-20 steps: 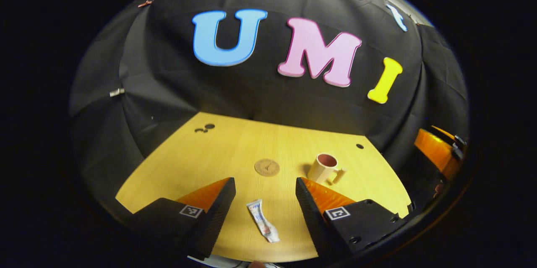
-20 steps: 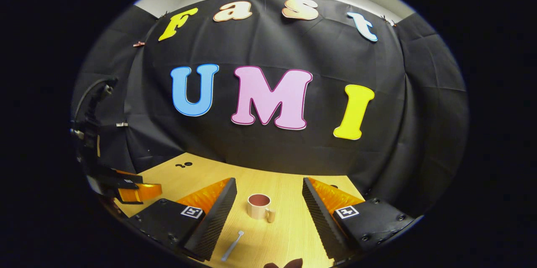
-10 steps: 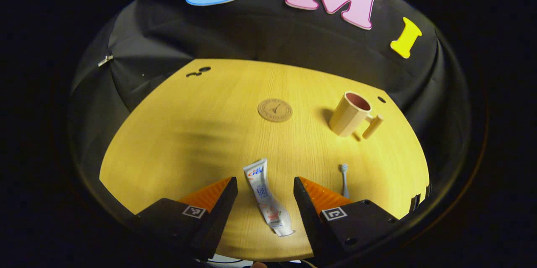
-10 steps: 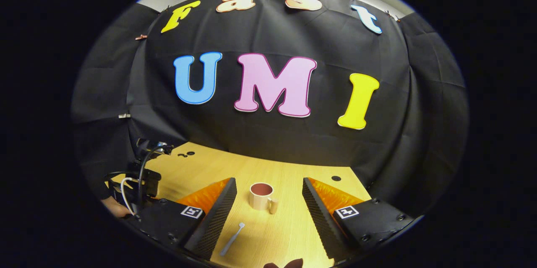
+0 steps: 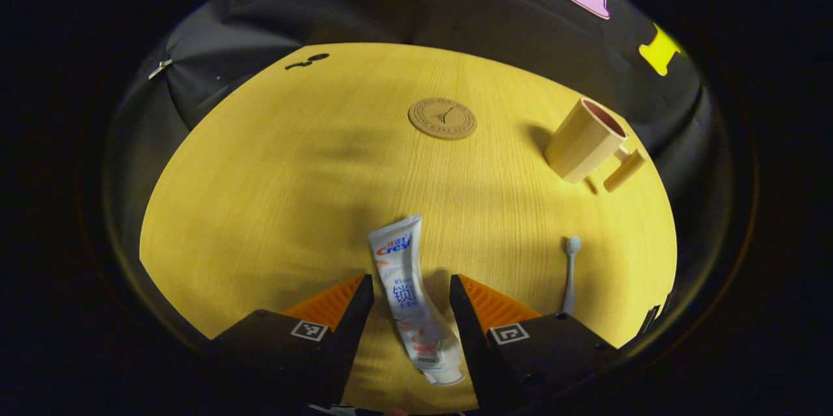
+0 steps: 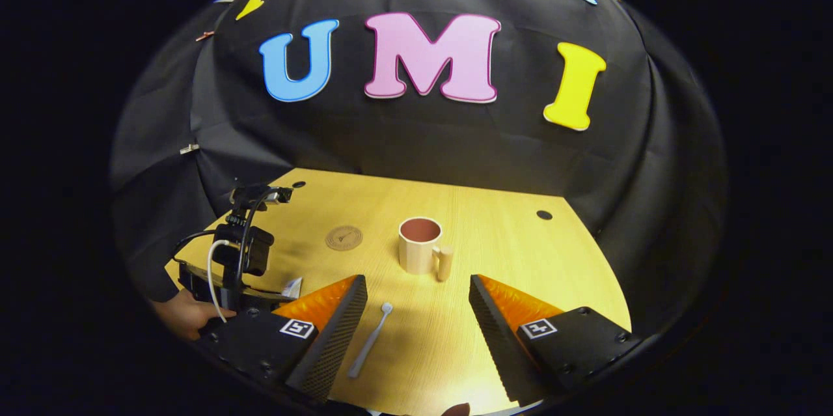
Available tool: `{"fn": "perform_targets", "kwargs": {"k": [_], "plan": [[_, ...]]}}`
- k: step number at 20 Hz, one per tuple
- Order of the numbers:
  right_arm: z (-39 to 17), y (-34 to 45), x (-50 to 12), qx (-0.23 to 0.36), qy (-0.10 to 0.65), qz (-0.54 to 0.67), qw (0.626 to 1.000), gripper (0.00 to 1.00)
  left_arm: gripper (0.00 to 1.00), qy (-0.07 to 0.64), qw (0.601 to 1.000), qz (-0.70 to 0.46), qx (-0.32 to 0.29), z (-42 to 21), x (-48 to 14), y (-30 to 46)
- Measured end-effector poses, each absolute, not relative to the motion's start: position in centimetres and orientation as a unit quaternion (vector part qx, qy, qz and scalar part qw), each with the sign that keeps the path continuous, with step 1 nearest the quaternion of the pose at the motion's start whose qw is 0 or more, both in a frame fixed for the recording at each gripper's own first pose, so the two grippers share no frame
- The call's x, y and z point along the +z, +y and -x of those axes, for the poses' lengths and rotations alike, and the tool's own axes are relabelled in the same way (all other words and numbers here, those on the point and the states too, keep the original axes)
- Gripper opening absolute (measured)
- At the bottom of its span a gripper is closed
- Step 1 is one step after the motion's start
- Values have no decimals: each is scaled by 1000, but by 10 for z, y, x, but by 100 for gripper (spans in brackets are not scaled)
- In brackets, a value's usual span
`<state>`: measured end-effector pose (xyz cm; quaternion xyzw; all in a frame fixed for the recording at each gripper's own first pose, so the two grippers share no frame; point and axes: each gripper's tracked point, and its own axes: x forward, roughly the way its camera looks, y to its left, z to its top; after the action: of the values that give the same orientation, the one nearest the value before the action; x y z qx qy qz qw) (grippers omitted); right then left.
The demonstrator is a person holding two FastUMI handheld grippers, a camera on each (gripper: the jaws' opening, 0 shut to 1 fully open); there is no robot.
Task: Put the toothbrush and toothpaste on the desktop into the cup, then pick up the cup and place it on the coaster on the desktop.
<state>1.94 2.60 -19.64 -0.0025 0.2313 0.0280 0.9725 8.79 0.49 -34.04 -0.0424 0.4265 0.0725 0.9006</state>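
A white toothpaste tube [image 5: 407, 273] lies flat on the yellow desktop [image 5: 260, 175], its length running between the fingers of my left gripper [image 5: 410, 280]. That gripper is open and low over the tube, one finger on each side. The beige cup [image 5: 584, 140] stands upright at the far right, handle toward me. A pale toothbrush [image 5: 570, 269] lies to the right of the tube. In the right gripper view, my right gripper [image 6: 416, 282] is open above the desk, with the toothbrush [image 6: 369, 340] by its left finger and the cup [image 6: 420, 245] ahead.
The round brown coaster [image 5: 442, 118] lies near the desk's middle, left of the cup; the coaster [image 6: 343, 237] has bare wood around it. In the right gripper view, the left gripper's body and cables [image 6: 241, 253] and a hand [image 6: 185, 312] sit at the left. Black cloth walls the desk.
My left gripper has dropped and tilted down over the toothpaste, so its fingers now straddle the tube. The right gripper's view has tilted down, showing more desk and the coaster.
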Motion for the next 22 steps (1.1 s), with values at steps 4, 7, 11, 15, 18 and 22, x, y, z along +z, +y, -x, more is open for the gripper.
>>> {"fn": "perform_targets", "kwargs": {"k": [4, 7, 11, 15, 18, 22], "plan": [[-20, 31, -230, 28, 277, 11, 960, 98, 70, 431, 899, 18, 75, -92, -343, 6], [-15, 33, -249, 29, 309, 16, 951, 97, 58, 439, 895, 5, 83, -93, -345, 8], [-10, 41, -262, 32, 336, 20, 941, 89, 36, 443, 893, 12, 77, -91, -344, 8], [-10, 55, -288, 35, 382, 7, 923, 82, 27, 447, 891, 57, 50, -81, -341, 7], [-16, 61, -321, 31, 422, 5, 906, 74, 25, 436, 896, 78, 39, -71, -332, 16], [-13, 73, -353, 25, 477, 12, 879, 71, 30, 404, 911, 83, 20, -62, -304, 26]]}}
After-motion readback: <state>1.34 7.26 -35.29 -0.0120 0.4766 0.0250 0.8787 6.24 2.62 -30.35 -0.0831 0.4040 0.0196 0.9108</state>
